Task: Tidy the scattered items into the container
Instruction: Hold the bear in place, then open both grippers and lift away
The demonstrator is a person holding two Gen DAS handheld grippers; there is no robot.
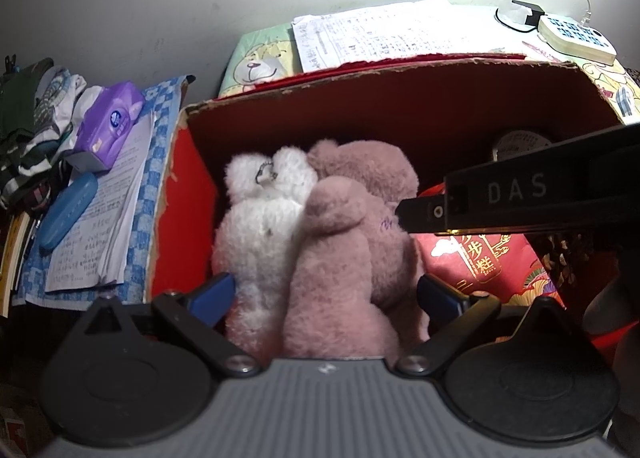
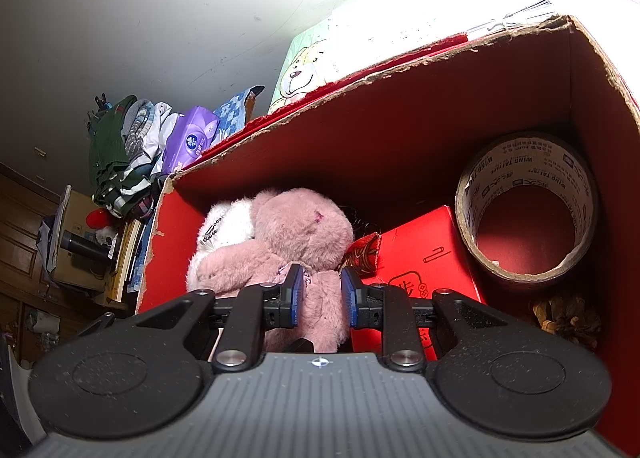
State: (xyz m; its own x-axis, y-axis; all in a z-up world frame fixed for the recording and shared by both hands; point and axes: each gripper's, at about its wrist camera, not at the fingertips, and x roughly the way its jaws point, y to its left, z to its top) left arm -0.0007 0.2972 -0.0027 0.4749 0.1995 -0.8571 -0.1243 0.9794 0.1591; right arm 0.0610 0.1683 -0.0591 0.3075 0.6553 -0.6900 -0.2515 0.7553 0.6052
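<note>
A red cardboard box point(image 1: 360, 86) holds a white plush toy point(image 1: 260, 226) and a pink plush toy point(image 1: 352, 218) lying side by side. My left gripper point(image 1: 326, 294) is open wide, with one finger on each side of the two toys. My right gripper point(image 2: 321, 294) reaches into the box point(image 2: 400, 98) from the right, and its blue pads are closed narrowly on a limb of the pink plush toy point(image 2: 304, 230). In the left wrist view its black body point(image 1: 520, 194) ends against the pink toy's side.
Inside the box are a roll of tape point(image 2: 528, 210), a red carton point(image 2: 420, 254), a red patterned packet point(image 1: 480, 258) and a brown dried object point(image 2: 568, 314). Left of the box lie a purple tissue pack point(image 1: 108, 126), a blue case point(image 1: 68, 214), papers and piled clothes point(image 1: 28, 118). Behind it are handwritten sheets point(image 1: 400, 34).
</note>
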